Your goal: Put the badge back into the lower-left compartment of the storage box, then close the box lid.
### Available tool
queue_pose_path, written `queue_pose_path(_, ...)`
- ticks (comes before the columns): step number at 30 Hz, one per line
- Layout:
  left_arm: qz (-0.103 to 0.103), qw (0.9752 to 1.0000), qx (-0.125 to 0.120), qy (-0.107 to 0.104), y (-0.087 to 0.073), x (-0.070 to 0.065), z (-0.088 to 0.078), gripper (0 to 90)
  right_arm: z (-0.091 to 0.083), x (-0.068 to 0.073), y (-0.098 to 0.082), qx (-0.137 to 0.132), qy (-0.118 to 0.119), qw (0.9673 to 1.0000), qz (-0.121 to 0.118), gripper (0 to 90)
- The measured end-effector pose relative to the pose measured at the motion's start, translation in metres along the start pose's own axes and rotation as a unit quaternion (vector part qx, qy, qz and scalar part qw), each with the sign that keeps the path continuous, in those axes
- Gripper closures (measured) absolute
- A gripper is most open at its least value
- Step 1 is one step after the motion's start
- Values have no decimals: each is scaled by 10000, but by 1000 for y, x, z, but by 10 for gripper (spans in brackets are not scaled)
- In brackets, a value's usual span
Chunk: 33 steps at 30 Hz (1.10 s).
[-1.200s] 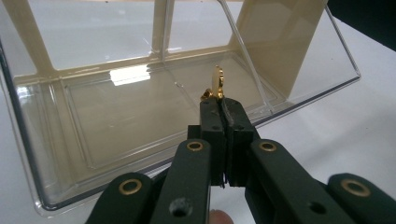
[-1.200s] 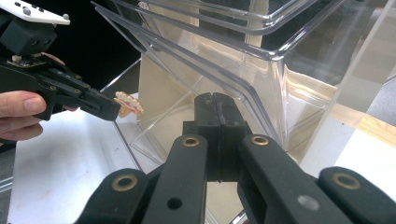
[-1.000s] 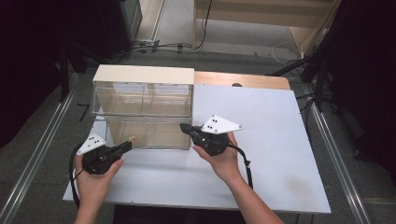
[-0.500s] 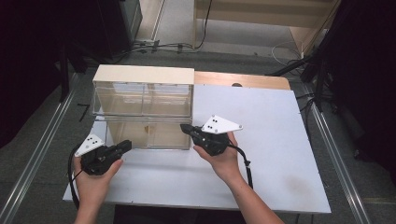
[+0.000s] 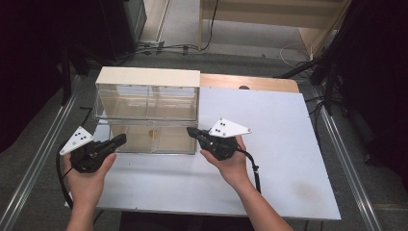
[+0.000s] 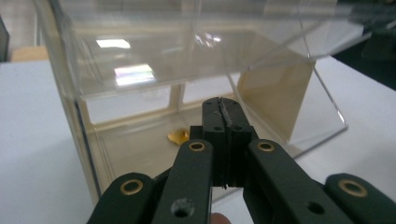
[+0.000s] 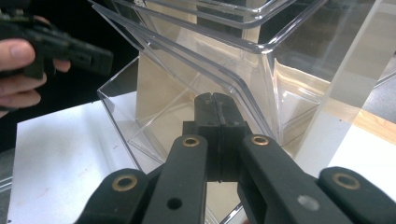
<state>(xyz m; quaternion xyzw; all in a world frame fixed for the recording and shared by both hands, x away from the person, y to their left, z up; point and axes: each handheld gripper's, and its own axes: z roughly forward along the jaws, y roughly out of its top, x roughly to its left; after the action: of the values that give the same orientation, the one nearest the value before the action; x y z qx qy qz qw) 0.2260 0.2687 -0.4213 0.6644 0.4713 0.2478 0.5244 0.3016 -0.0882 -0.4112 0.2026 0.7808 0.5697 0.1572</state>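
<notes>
A clear acrylic drawer cabinet (image 5: 146,103) with a pale wooden top stands on the white table (image 5: 269,144). Its wide lower drawer (image 5: 154,140) seems to stick out a little toward me. A small amber piece (image 6: 178,136) lies on that drawer's floor. My left gripper (image 5: 122,138) is shut and empty, and it hovers by the drawer's front left corner. In the left gripper view, the left gripper (image 6: 222,105) points at the drawer's clear front. My right gripper (image 5: 190,130) is shut and empty at the drawer's front right corner. The right gripper (image 7: 215,100) has its tips close against the clear wall.
A wooden strip (image 5: 250,83) runs along the table's far edge, right of the cabinet. Metal rails (image 5: 36,159) border the table on both sides, and cables (image 5: 163,47) lie on the floor behind. The left gripper (image 7: 70,49) is seen across the drawer in the right gripper view.
My left gripper has lifted a little and its tip has drawn slightly away from the drawer's front. The right gripper and the cabinet have stayed where they were.
</notes>
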Motion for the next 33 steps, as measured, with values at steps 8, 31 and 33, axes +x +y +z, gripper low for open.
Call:
queue_pose_path(8,-11,9999,-142,98,9,3,-1,900,-2,0,0,-14,19,10000,26,881)
queue_pose_path(31,-46,9998,-191,-31,11,5,1,900,-2,1,-3,7,-40,10000,67,868)
queue_pose_path(33,-64,9998,-205,-44,11,5,0,900,-2,1,-3,8,-30,10000,76,868)
